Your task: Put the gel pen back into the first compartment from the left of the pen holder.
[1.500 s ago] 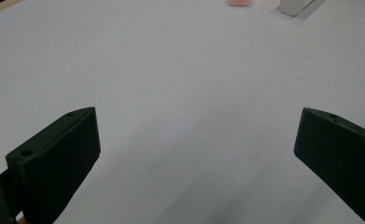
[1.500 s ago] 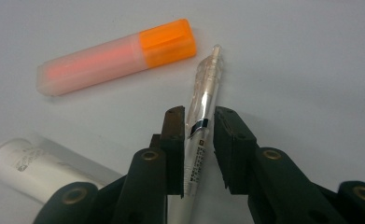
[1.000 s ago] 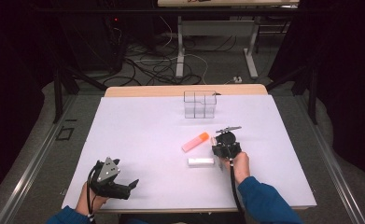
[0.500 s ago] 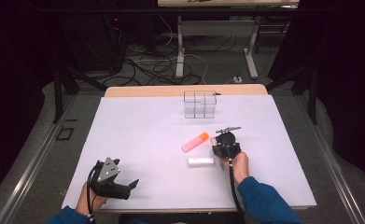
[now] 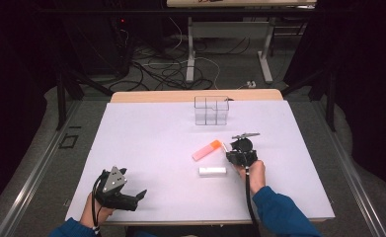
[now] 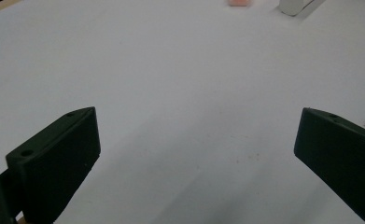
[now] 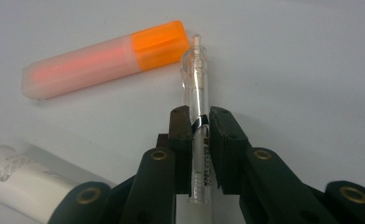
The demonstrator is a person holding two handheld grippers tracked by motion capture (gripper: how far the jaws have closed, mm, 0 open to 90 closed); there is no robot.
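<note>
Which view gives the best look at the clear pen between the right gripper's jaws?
The right gripper view: the clear pen runs up between the right gripper jaws, which press on its barrel, its end beside the orange highlighter. In the high view it is a thin sliver at that gripper.

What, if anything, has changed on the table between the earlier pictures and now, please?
Very little. The right gripper has just been closing its jaws, and they now clamp a clear pen; in the high view the hand has not shifted. The left gripper, jaws wide open, the orange highlighter, the white tube and the clear organiser stayed where they were.
</note>
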